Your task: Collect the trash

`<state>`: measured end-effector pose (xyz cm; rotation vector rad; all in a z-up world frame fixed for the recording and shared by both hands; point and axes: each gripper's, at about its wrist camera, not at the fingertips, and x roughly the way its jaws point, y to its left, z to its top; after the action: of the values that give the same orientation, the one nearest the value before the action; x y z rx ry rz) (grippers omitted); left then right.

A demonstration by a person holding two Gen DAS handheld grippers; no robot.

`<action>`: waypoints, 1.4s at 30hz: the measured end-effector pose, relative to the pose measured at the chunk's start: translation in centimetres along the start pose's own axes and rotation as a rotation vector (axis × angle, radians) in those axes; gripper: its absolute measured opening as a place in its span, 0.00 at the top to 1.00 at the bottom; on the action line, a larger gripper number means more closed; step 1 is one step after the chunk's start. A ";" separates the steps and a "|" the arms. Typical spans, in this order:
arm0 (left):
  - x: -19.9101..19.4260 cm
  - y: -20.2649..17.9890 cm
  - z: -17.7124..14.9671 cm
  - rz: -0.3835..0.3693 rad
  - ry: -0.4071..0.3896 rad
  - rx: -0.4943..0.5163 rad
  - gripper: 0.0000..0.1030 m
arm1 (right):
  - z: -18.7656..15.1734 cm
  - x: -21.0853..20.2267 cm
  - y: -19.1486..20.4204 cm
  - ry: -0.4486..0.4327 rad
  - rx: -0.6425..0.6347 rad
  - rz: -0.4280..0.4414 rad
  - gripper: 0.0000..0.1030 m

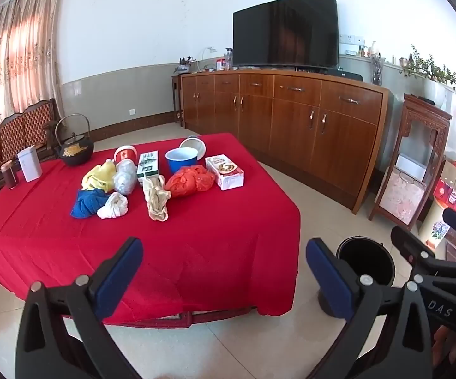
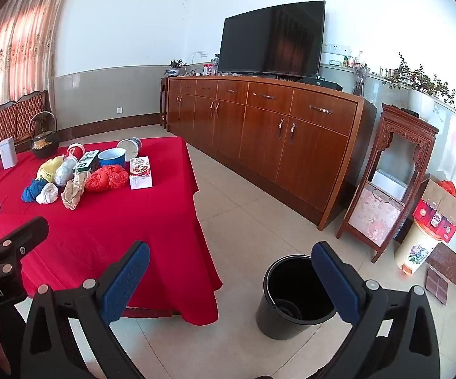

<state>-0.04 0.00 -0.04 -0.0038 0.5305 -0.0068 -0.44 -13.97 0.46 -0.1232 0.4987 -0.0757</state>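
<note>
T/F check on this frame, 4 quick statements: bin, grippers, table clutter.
1. The black bin stands on the floor beside the table. True.
2. The left gripper holds the orange bag. False: its jaws are open and empty; the bag lies on the table.
3. The right gripper is open. True.
4. The blue bowl is inside the bin. False: it sits on the table.

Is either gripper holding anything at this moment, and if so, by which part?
Nothing is held. The left gripper and the right gripper both stand wide open, nothing between their fingers, short of the trash on the red tablecloth.
</note>
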 end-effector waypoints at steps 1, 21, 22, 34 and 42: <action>0.0 0.0 0.0 0.001 0.001 0.003 0.00 | 0.0 0.0 0.0 0.000 -0.001 0.000 0.00; 0.3 0.1 0.0 0.014 0.009 -0.007 0.00 | -0.1 0.0 0.1 -0.001 0.002 0.001 0.00; 0.4 0.1 0.1 0.016 0.011 -0.008 0.00 | -0.1 0.1 0.1 0.000 0.002 0.000 0.00; 0.4 0.2 0.0 0.013 0.014 -0.011 0.00 | 0.0 0.1 0.1 0.002 0.006 0.003 0.00; 0.4 0.2 -0.1 0.012 0.014 -0.011 0.00 | 0.1 0.1 0.1 0.001 0.006 0.003 0.00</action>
<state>0.24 0.23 -0.28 -0.0118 0.5442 0.0077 -0.32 -13.87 0.45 -0.1171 0.4999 -0.0746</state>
